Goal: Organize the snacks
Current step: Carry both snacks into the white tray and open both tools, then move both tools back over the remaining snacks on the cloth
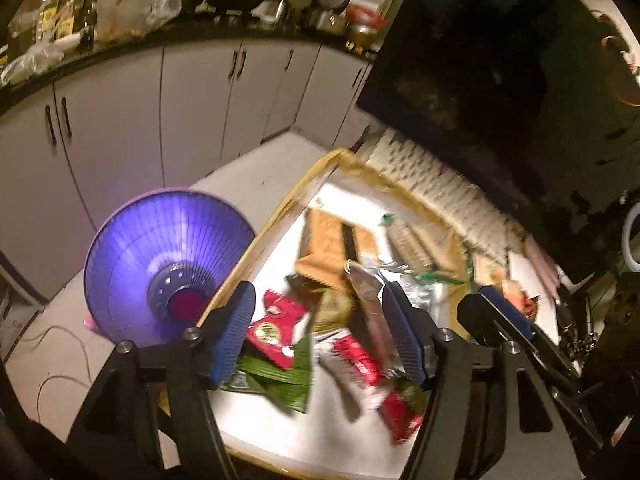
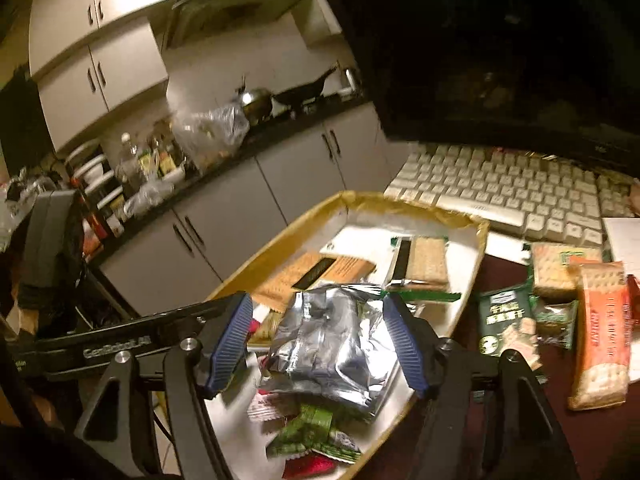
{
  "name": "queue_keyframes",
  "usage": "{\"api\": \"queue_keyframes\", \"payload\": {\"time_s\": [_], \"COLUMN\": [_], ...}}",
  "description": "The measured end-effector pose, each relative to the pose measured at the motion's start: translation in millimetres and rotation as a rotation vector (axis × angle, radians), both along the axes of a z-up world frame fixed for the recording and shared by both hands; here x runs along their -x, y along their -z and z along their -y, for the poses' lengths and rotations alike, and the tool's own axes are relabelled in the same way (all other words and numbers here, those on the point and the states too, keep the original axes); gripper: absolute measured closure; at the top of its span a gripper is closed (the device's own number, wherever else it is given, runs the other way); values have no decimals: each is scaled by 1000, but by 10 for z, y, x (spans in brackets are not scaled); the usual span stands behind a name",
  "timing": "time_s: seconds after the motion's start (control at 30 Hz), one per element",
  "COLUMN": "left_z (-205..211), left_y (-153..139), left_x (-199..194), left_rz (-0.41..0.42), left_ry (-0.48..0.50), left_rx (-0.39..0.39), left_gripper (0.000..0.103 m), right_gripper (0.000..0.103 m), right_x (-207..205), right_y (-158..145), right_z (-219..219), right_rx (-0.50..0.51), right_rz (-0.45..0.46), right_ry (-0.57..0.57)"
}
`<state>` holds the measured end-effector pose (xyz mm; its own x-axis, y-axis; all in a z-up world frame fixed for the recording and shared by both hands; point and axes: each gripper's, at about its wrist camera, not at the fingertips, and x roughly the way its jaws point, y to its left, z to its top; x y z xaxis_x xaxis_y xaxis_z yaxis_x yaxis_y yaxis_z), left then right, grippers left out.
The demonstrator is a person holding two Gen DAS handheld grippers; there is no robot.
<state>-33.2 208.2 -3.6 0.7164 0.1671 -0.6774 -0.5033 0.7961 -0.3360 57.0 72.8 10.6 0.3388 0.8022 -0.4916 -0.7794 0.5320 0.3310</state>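
Note:
A shallow cardboard tray (image 1: 280, 208) (image 2: 280, 236) with a white floor holds a heap of snack packets: red ones (image 1: 276, 330), a green one (image 1: 276, 380), cracker packs (image 1: 324, 240) (image 2: 430, 266) and a silver foil bag (image 2: 332, 342). My left gripper (image 1: 320, 334) is open above the heap and holds nothing. My right gripper (image 2: 318, 340) is open above the silver bag, its jaws either side of it, apart from it. The right gripper also shows in the left wrist view (image 1: 496, 312). More snacks lie on the table right of the tray: a dark green packet (image 2: 506, 320) and an orange cracker pack (image 2: 600, 332).
A white keyboard (image 2: 504, 188) (image 1: 436, 196) lies behind the tray under a dark monitor (image 2: 500, 48). A purple fan heater (image 1: 160, 272) stands on the floor left of the tray. Kitchen cabinets (image 1: 192, 108) and a cluttered counter are beyond.

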Motion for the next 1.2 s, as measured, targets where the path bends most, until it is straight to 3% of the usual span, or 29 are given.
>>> {"api": "queue_keyframes", "payload": {"time_s": [0.13,0.3,0.63,0.7,0.87,1.2], "left_z": [176,507,1043,1142,1316,1453], "left_y": [-136,-294,-375,-367,-292,-205], "left_x": [15,-2,-337,-422,-604,-775], "left_rz": [37,79,80,70,27,-21], "left_ry": [37,100,257,279,312,333], "left_rx": [-18,-69,-60,-61,-72,-66], "left_gripper": [34,30,27,27,27,27], "right_gripper": [35,35,35,35,35,35], "right_x": [-60,-204,-765,-814,-992,-983], "right_y": [-84,-101,-130,-40,220,224], "right_z": [272,699,1556,1636,1781,1783], "right_rx": [-55,-79,-64,-74,-103,-112], "right_rz": [-26,-44,-64,-75,-227,-243], "right_ry": [28,157,297,336,390,380]}}
